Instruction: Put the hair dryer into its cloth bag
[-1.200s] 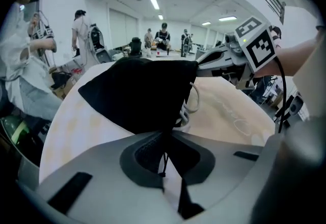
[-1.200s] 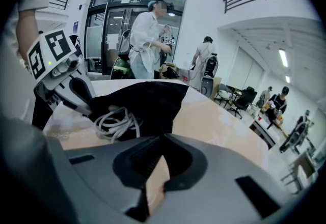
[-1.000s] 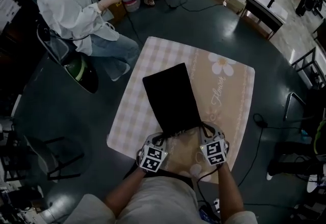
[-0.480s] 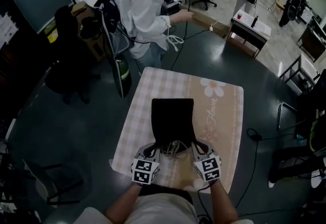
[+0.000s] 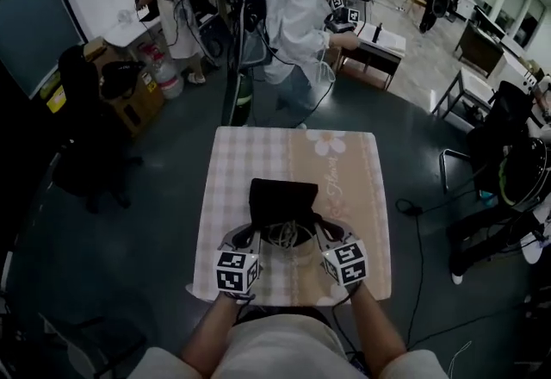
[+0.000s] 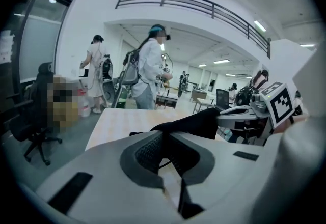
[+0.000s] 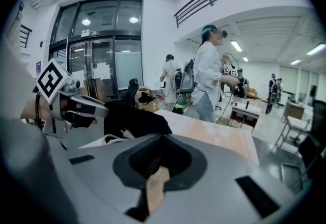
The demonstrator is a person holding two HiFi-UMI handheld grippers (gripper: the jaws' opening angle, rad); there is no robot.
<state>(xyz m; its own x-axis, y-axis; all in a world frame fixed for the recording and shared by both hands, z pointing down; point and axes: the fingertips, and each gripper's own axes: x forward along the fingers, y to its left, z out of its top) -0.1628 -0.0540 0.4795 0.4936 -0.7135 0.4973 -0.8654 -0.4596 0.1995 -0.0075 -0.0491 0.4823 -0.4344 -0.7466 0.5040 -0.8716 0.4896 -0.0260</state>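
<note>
The bag (image 5: 282, 195) is plain black cloth, soft and slumped. Its open mouth faces the person and is stretched between the two claws. A white cord (image 5: 284, 235) lies looped in that mouth, midway between the claws. The hair dryer's own body cannot be made out in any view.

The left claw (image 5: 250, 233) has its jaws pressed together on the left edge of the bag's mouth. In the left gripper view the black cloth runs out of the pinch and off to that claw's right. The right claw (image 5: 316, 227) is likewise clamped on the right edge. In its own view the bag bulges just to its left, and the cord sits below the cloth. The rest of the bag stretches ahead of both claws, out over the table (image 5: 232, 160), which has a checked and beige cover. Whether the far end rests on that cover cannot be told.

Both forearms reach forward side by side from the bottom of the head view. The claws point away from the person and slope downward, their tips turned slightly toward each other. The marker cubes face up.
</note>
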